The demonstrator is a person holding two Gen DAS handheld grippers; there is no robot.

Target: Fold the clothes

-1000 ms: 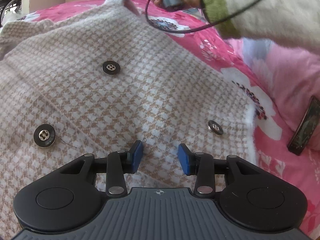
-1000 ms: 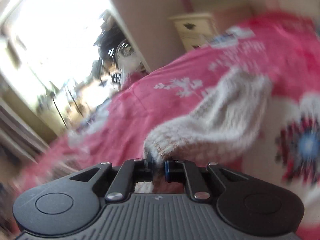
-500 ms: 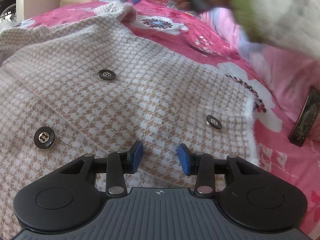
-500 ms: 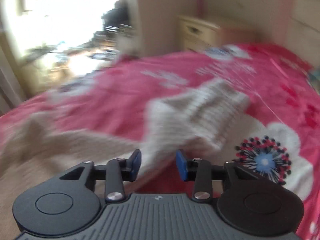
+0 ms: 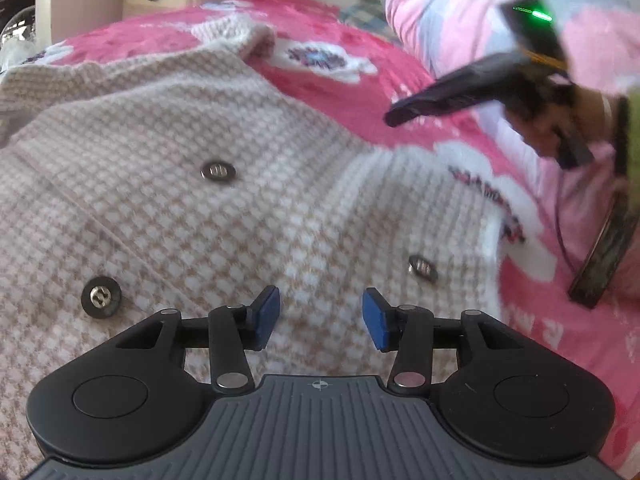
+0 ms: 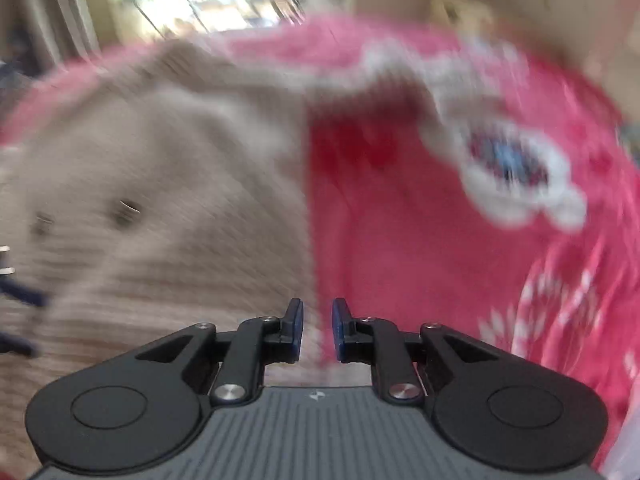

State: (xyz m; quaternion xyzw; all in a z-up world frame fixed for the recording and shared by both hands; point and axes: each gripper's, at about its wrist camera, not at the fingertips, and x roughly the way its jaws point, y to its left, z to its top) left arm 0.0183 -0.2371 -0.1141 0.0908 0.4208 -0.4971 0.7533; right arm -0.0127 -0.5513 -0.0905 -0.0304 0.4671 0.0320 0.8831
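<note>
A checked cardigan point(image 5: 224, 208) with dark buttons lay spread on the pink flowered blanket point(image 5: 360, 96). The left gripper point(image 5: 319, 316) hung just over it, jaws just opening, holding nothing. The right gripper point(image 6: 317, 328) was at the cardigan's edge, jaws just closing with a small gap, nothing between them.

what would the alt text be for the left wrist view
A beige and white checked knit cardigan with dark round buttons lies spread on a pink flowered bedspread. The left hand-held gripper sits over it with blue pads apart and nothing between them. At upper right, the right hand-held gripper appears blurred above the bedspread.
</note>
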